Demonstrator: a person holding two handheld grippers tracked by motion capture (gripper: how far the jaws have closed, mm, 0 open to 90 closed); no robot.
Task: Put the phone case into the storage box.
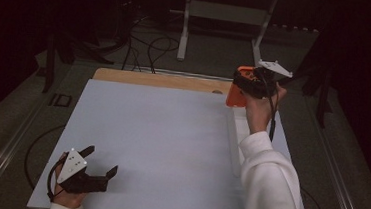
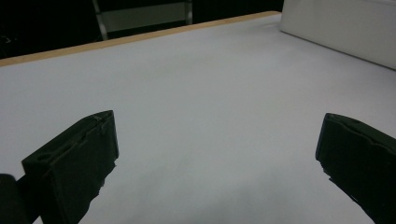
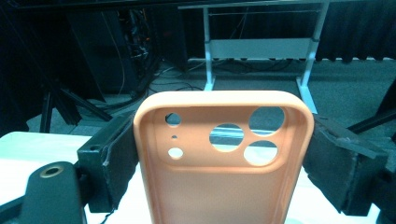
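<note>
My right gripper (image 1: 245,84) is raised above the table's far right corner, shut on an orange phone case (image 1: 235,91). In the right gripper view the phone case (image 3: 222,163) stands upright between the two black jaws of the right gripper (image 3: 219,168), its hollow inside and camera cut-outs facing me. My left gripper (image 1: 99,162) rests low at the near left of the white table top (image 1: 161,132), open, with nothing between its jaws. In the left gripper view, bare white surface lies between the fingers of the left gripper (image 2: 217,154).
A white rectangular slab (image 1: 236,138) lies along the right side of the table, seen also as a white slab (image 2: 345,28). A wooden strip (image 1: 160,80) runs along the far edge. Beyond the table are a metal frame (image 1: 225,17), cables and dark floor.
</note>
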